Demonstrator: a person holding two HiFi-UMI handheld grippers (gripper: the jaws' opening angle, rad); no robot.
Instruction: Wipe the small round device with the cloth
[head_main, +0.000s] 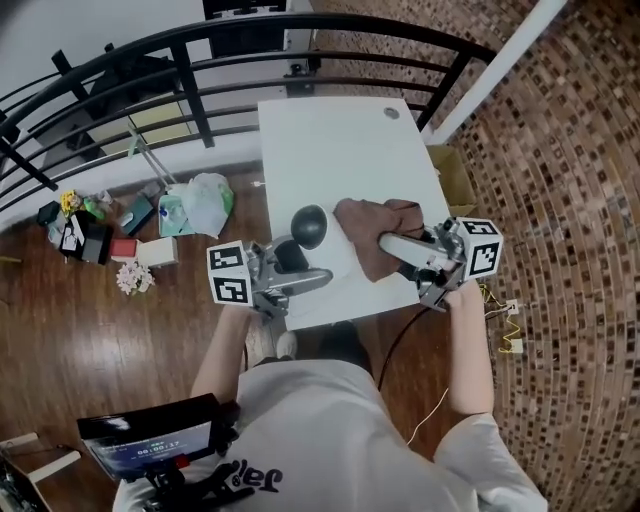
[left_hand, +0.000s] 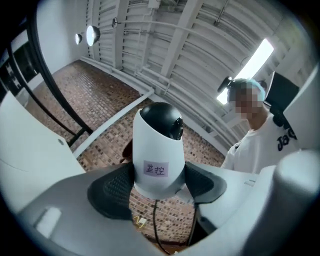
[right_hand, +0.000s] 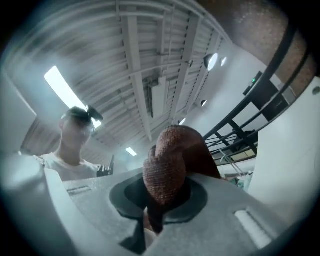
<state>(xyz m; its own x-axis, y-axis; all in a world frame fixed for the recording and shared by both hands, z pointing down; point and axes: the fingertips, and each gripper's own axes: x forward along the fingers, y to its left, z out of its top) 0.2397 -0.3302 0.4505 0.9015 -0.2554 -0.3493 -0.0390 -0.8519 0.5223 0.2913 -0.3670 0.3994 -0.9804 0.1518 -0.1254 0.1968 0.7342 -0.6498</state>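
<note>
The small round device (head_main: 308, 227), a white body with a black dome and a paper label, is lifted over the near edge of the white table (head_main: 340, 150). My left gripper (head_main: 292, 258) is shut on its base. In the left gripper view the device (left_hand: 159, 145) stands upright between the black pads (left_hand: 112, 192), a cable hanging below it. The brown cloth (head_main: 375, 228) hangs bunched just right of the device, and my right gripper (head_main: 388, 244) is shut on it. In the right gripper view the cloth (right_hand: 167, 160) bulges up from between the jaws of that gripper (right_hand: 160, 192).
A black railing (head_main: 190, 70) curves round the table's far and left sides. A cardboard box (head_main: 456, 180) stands by the table's right edge. A plastic bag (head_main: 205, 200) and small clutter (head_main: 90, 235) lie on the wooden floor at left. The tabletop has a cable hole (head_main: 391, 113) at its far right.
</note>
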